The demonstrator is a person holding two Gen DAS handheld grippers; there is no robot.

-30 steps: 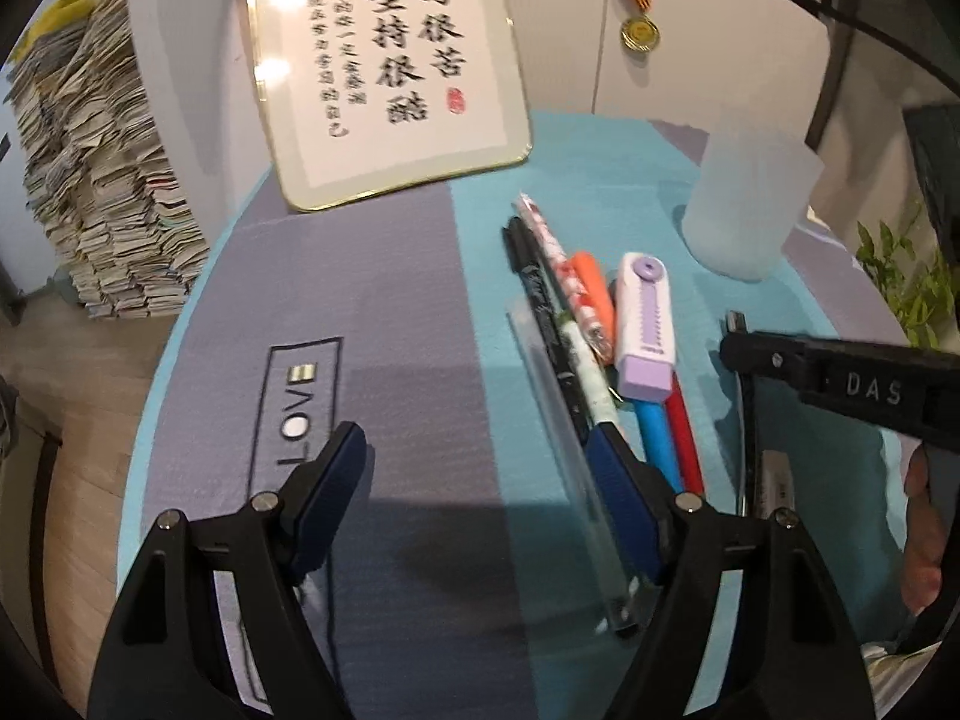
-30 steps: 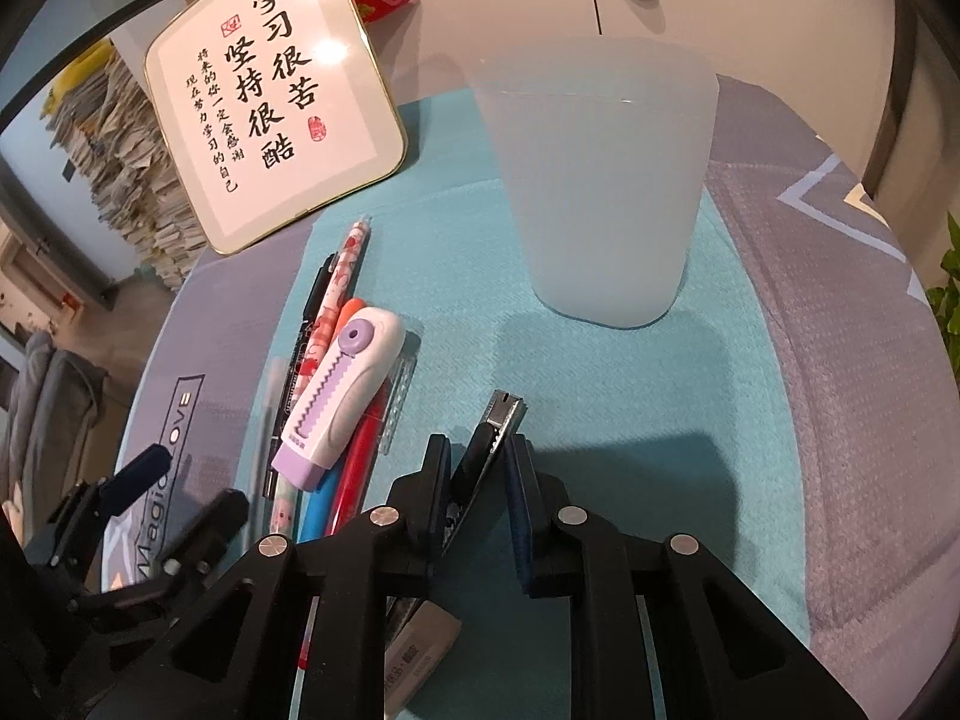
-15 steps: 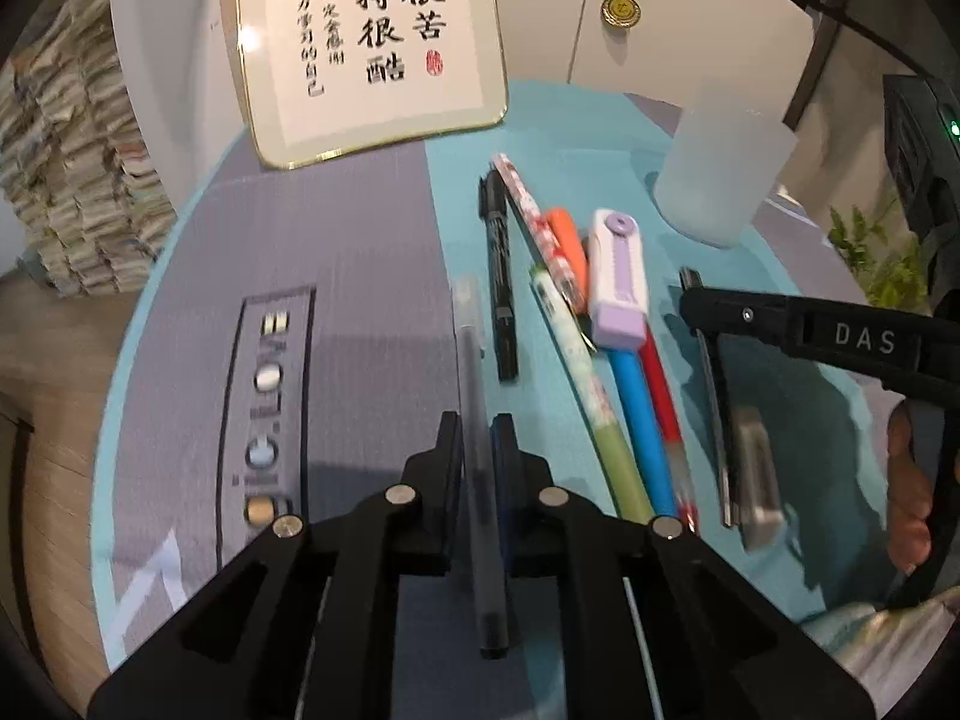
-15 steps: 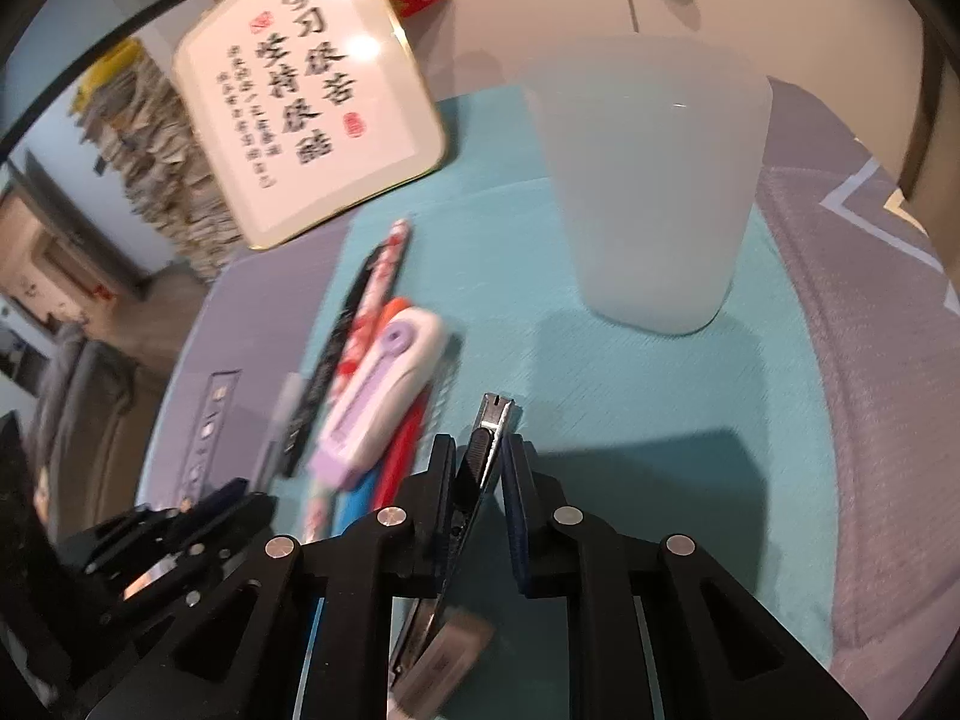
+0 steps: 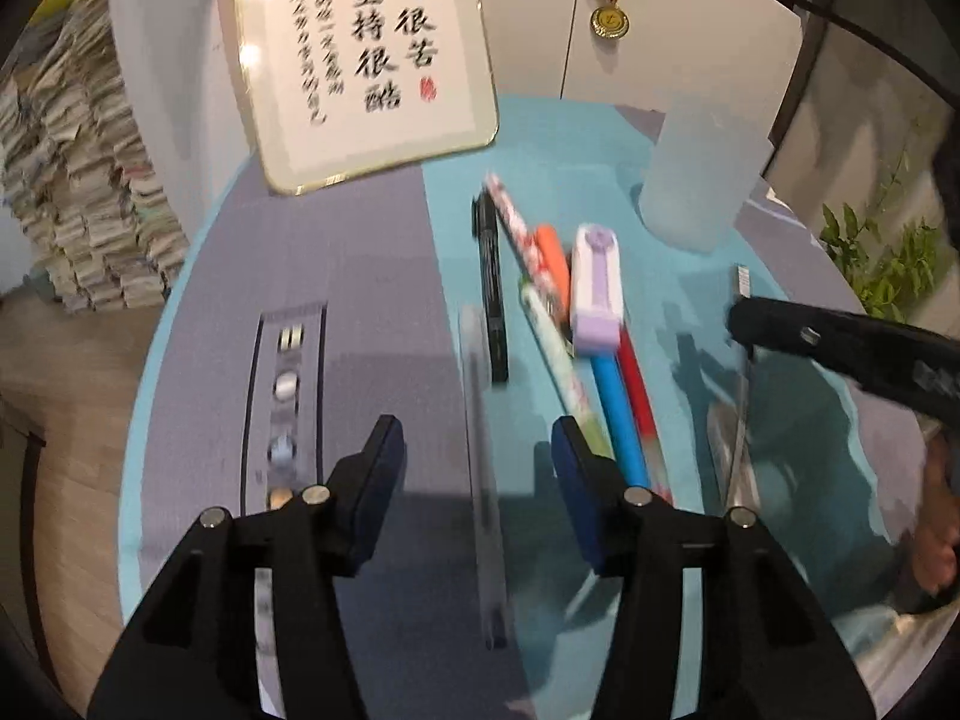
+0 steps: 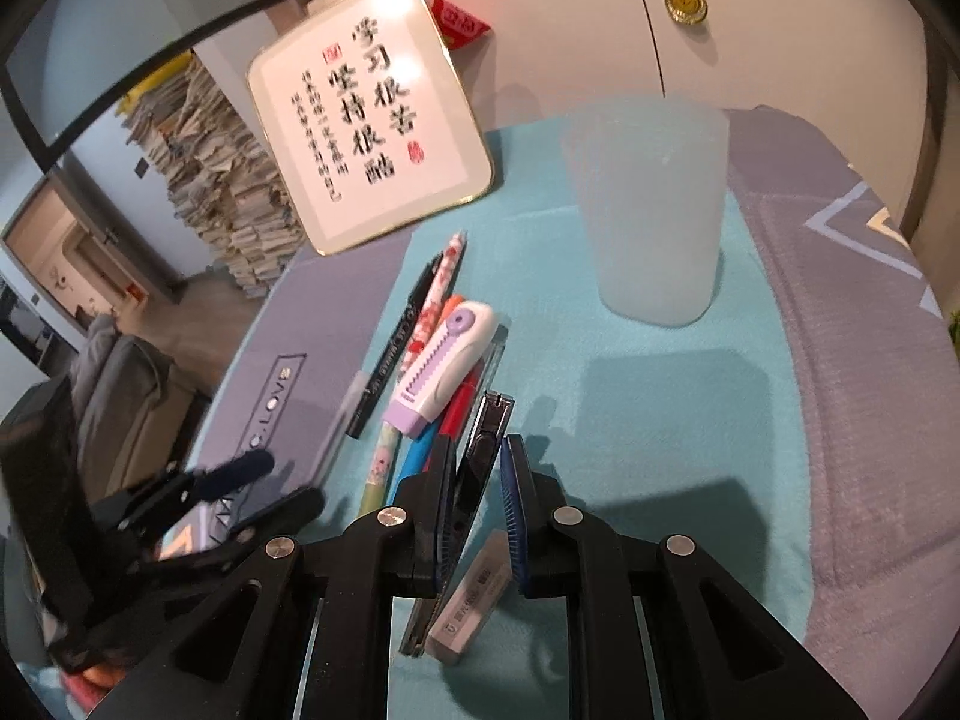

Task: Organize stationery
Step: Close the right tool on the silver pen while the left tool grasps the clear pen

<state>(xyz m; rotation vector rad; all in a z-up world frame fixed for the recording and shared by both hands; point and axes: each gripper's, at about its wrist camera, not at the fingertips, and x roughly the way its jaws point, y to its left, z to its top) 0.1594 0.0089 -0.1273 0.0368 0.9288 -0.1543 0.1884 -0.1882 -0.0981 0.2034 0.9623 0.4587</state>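
A frosted cup stands upright on the teal mat. Left of the cup, pens and a purple correction tape lie together. A grey eraser lies nearer than the cup.

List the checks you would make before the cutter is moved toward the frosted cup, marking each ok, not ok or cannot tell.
1. Right tongs shut on the cutter: ok.
2. Cutter blade retracted: cannot tell.
3. Frosted cup upright on the teal cloth: ok.
4. Room inside the cup: cannot tell; its inside is not visible.
5. Left tongs holding the clear pen: not ok; the jaws have just been opening and the pen lies loose between them.
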